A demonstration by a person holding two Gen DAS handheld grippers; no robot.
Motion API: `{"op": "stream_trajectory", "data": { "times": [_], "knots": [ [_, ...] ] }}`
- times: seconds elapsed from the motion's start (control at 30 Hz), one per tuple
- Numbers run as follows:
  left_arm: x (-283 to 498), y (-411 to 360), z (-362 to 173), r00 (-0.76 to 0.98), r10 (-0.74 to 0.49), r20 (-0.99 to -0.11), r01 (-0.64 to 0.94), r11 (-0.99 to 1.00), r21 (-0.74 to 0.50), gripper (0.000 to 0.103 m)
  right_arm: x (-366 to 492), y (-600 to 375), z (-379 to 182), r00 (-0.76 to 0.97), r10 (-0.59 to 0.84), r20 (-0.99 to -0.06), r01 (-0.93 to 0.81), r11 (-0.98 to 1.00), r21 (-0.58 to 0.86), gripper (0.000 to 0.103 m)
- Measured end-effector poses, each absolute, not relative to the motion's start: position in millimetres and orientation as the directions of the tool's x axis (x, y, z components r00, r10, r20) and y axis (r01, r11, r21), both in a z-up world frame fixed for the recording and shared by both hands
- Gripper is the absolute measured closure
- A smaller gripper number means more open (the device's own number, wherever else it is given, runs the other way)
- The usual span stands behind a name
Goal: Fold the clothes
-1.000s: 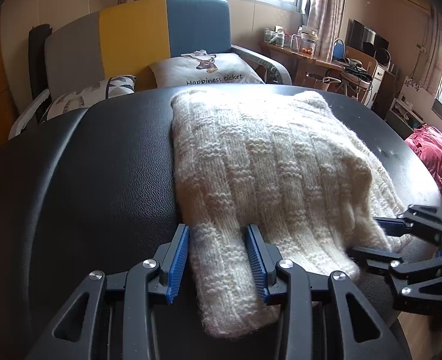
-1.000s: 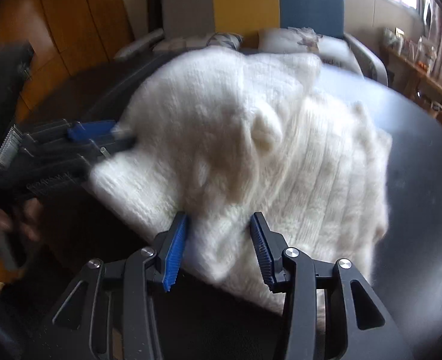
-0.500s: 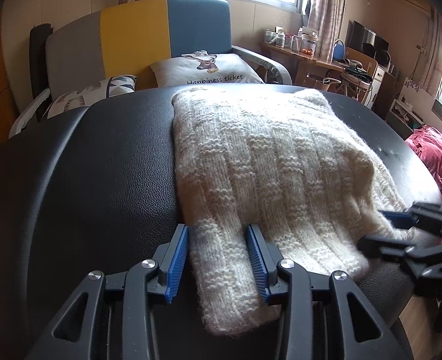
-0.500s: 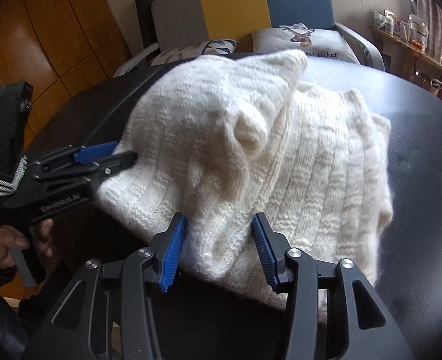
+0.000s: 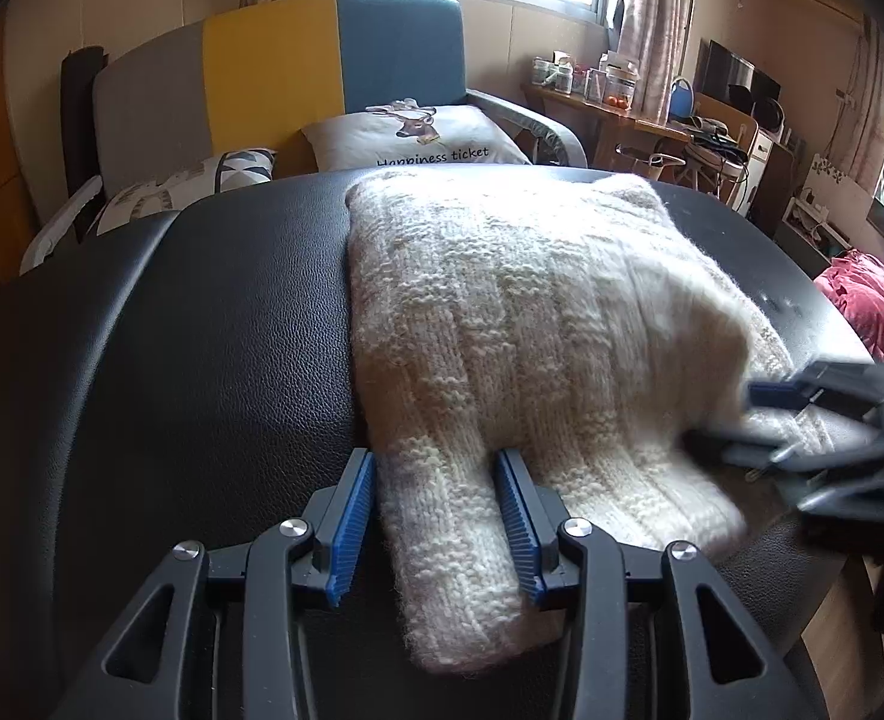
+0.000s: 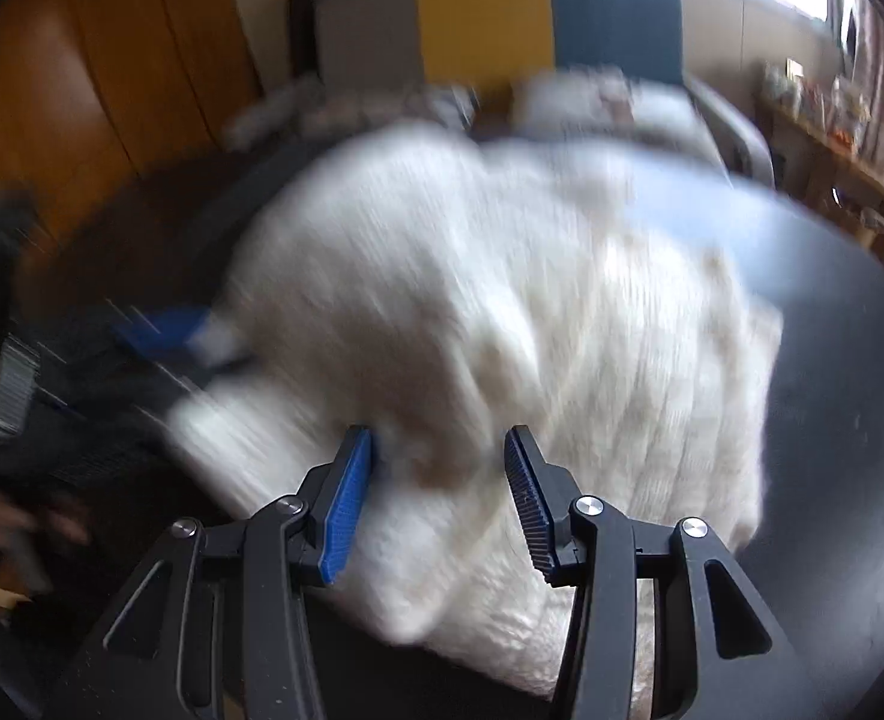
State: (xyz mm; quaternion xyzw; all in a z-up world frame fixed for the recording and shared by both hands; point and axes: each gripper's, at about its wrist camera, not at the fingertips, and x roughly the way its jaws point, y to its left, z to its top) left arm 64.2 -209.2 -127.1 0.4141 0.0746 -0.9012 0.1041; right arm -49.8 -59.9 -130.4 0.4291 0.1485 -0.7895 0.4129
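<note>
Looking down the left gripper (image 5: pixel 435 528) at a cream knitted sweater (image 5: pixel 532 330), folded into a long block and lying flat on a black leathery table (image 5: pixel 171 360). Runs from the far rim of the table right down to the near one, a bit right of centre. Got a narrow strip of its near end sitting between the two blue pads (image 5: pixel 351 528). Caught those jaws opening right at this moment, about middling wide, with the right pad against the knit and the left one just beside the edge, so not really pinching anything. Not lifting the cloth either.

Over at the right edge of the same view, can make out the right gripper (image 5: pixel 724 414), blurred, with one finger above and one below the sweater's near right corner. Pretty smeared from its own camera too: middling gap between the fingers, filled with a thick fold of the sweater, heaped higher on that side. Can't tell whether actually squeezing that fold or only sitting around it.

Behind the table: a grey, yellow and blue sofa (image 5: pixel 333 60) with a deer pillow (image 5: pixel 417 132), plus a red cloth (image 5: pixel 862 300) off to the right, well apart from the sweater.
</note>
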Motion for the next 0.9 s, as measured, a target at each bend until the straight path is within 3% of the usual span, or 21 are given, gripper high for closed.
{"op": "stream_trajectory", "data": {
  "times": [0.1,0.23,0.47,0.6,0.9],
  "knots": [
    [66,-212,-124,-0.644,-0.11,-0.757,0.249,-0.966,-0.071,0.061,-53,-52,-130,-0.284,-0.566,-0.774,0.761,-0.624,0.177,0.054],
    [66,-216,-125,-0.638,-0.101,-0.763,0.25,-0.965,-0.081,0.06,-49,-58,-119,-0.32,-0.51,-0.798,0.757,-0.644,0.108,0.054],
    [64,-216,-120,-0.621,-0.119,-0.775,0.257,-0.965,-0.058,0.06,-40,-60,-90,-0.494,-0.435,-0.752,0.737,-0.668,-0.098,0.053],
    [60,-214,-122,-0.6,-0.122,-0.791,0.275,-0.959,-0.061,0.06,-50,-61,-109,-0.469,-0.394,-0.79,0.725,-0.682,-0.09,0.046],
    [60,-210,-124,-0.582,-0.135,-0.802,0.3,-0.952,-0.058,0.059,-49,-53,-127,-0.463,-0.402,-0.79,0.725,-0.685,-0.076,0.046]
  ]
}}
